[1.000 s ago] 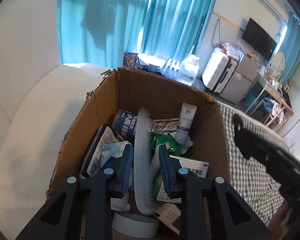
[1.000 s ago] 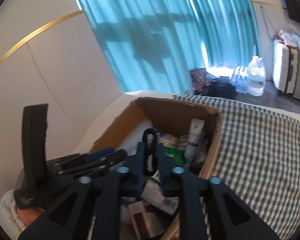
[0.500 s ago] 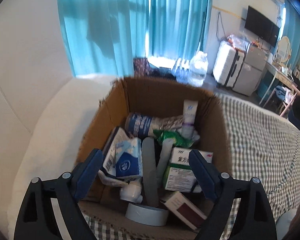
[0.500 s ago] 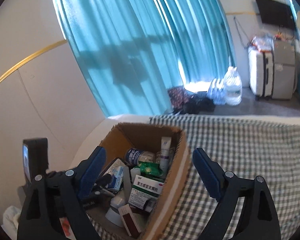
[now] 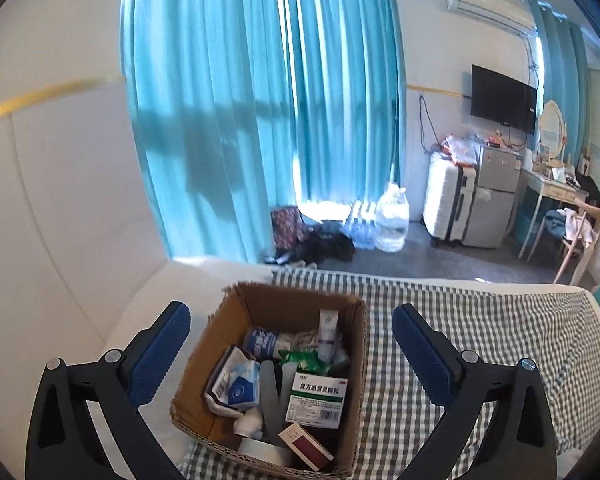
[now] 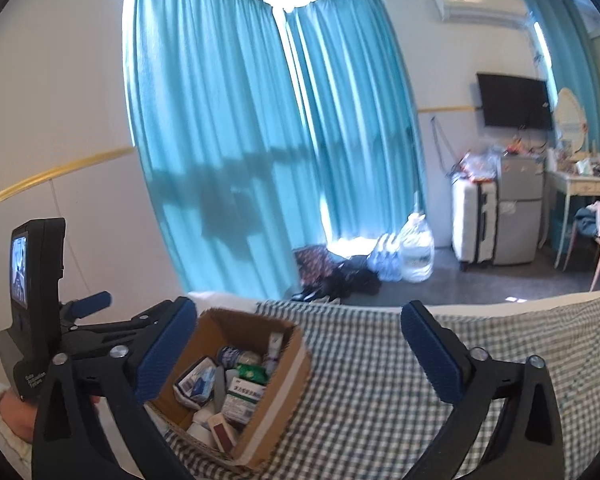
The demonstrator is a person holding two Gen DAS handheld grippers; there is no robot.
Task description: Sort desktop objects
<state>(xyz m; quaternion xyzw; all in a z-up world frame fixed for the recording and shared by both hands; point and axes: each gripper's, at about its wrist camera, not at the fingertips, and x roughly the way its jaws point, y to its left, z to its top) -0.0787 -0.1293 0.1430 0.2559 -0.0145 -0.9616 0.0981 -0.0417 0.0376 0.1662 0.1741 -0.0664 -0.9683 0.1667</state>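
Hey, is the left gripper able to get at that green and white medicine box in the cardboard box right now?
Probably yes. The left gripper is opening with nothing between its fingers, and the medicine box lies on top of the pile in the open-topped cardboard box.

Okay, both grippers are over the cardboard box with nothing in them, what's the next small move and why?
Probably draw both grippers back from the cardboard box. The left gripper and right gripper are opening wide with nothing between the pads, and everything visible, such as the green and white medicine box and the tissue pack, already lies inside. The checked cloth shows nothing left to pick up.
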